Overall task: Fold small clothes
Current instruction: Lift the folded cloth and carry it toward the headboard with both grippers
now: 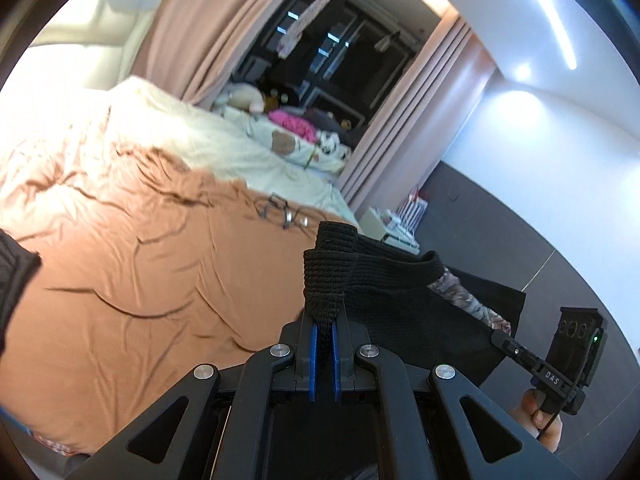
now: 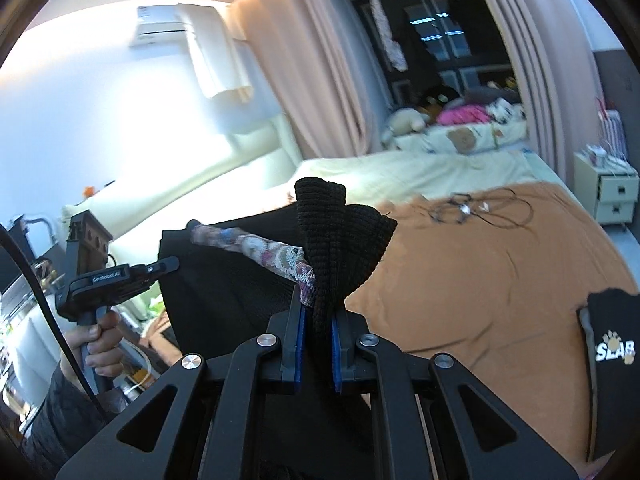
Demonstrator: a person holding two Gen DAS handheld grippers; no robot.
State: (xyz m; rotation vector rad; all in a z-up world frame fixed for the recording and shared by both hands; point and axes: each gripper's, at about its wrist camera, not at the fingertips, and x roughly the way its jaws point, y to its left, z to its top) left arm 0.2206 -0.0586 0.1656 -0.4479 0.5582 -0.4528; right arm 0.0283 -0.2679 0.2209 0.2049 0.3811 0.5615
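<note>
Right now both grippers hold one black knit garment (image 1: 420, 300) in the air above the bed's orange sheet (image 1: 140, 280), not resting on it. The left gripper (image 1: 325, 336) has its fingers clenched on a bunched ribbed edge; the right gripper (image 2: 318, 328) is likewise clamped on a ribbed fold, with a patterned lining (image 2: 260, 250) showing along the top hem. Between them the cloth hangs stretched, its long axis running from one hand to the other (each gripper appears in the other's view, across the fabric). The bed lies ahead of and below both, roughly equally near, so the garment probably needs lowering flat there. A second dark garment (image 2: 612, 360) lies at the sheet's edge.
</note>
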